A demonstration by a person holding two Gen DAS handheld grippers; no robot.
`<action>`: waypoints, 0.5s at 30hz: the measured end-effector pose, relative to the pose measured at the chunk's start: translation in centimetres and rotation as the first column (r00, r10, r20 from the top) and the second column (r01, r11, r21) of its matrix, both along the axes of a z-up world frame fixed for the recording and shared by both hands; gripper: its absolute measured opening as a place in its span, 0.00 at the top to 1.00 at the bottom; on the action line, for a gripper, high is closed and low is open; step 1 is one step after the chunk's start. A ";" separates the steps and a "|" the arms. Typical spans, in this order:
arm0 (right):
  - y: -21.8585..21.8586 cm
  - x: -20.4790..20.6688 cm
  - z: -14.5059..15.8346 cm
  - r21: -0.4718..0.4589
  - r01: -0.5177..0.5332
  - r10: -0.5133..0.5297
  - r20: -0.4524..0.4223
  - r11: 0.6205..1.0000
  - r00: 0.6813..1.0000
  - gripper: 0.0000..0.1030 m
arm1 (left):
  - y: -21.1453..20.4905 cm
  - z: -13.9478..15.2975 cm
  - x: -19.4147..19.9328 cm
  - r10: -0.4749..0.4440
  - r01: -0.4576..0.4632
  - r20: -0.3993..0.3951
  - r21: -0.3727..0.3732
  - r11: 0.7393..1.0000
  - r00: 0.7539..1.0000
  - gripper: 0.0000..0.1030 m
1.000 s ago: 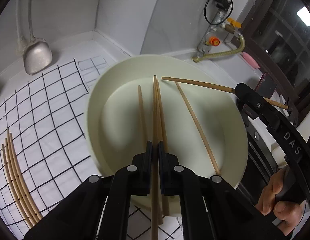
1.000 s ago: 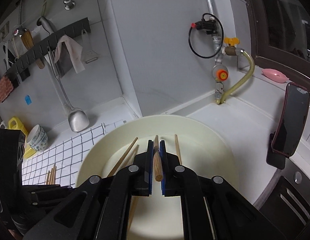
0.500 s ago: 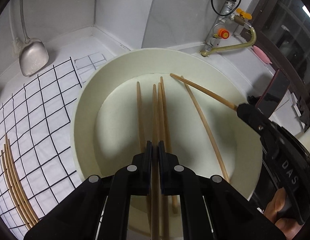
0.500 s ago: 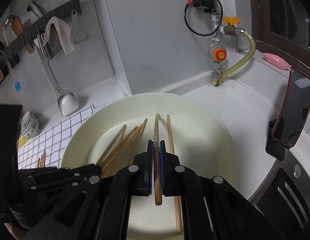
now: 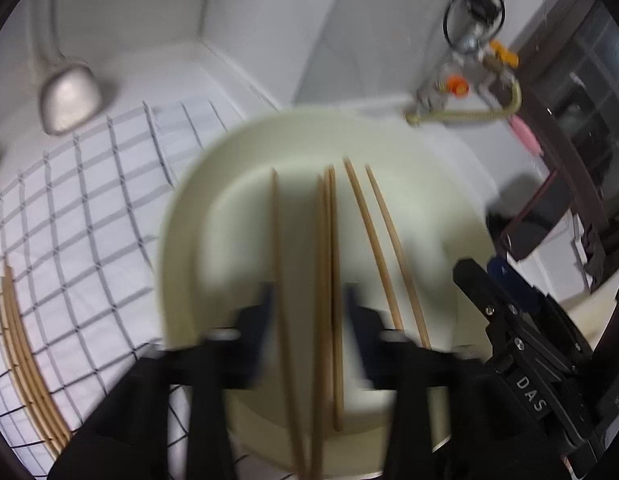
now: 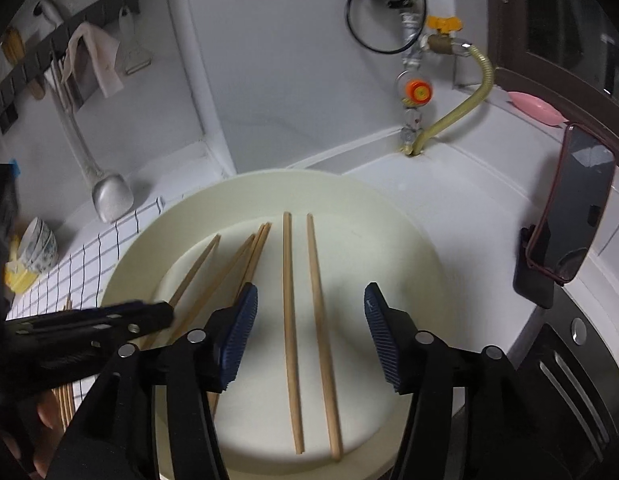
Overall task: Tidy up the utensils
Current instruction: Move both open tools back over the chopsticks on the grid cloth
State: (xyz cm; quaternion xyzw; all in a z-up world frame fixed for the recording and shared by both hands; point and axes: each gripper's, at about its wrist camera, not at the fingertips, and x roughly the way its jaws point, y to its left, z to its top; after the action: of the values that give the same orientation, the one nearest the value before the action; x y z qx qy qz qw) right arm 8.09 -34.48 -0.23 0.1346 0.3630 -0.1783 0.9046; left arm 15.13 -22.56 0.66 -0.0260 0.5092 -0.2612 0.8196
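White counter | "DAS" on right gripper | both jaws just released, chopsticks loose in bowl

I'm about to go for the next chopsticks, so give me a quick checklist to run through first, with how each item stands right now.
1. Right gripper free: ok. Its jaws have just been opening; two chopsticks lie loose on the plate between them.
2. Left gripper free: ok. Its jaws have just been opening too; nothing looks pinched, though the view is blurred.
3. Chopsticks inside the plate: ok, five lie roughly parallel.
4. All five fully on the plate: cannot tell, the near ends on the left are hidden by the grippers.
5. More chopsticks left to move: ok, a bunch lies on the checked cloth.
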 end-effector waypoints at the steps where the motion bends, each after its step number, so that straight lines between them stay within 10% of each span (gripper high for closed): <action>1: 0.0 -0.2 0.3 0.000 0.009 -0.009 0.012 1.000 1.000 0.47 | 0.7 0.8 -0.2 0.023 -0.023 0.038 -0.021 1.000 0.999 0.09; 15: 4.4 -0.5 3.8 -0.010 -0.111 0.112 0.123 0.994 0.986 0.35 | 11.6 4.5 -3.6 0.195 -0.183 0.154 -0.091 0.979 0.969 0.09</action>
State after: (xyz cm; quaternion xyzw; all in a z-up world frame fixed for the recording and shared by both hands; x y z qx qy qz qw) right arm 7.57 -30.13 3.59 0.1234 0.3128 -0.1193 0.9342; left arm 11.51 -10.96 5.12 -0.0841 0.4256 -0.2022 0.8780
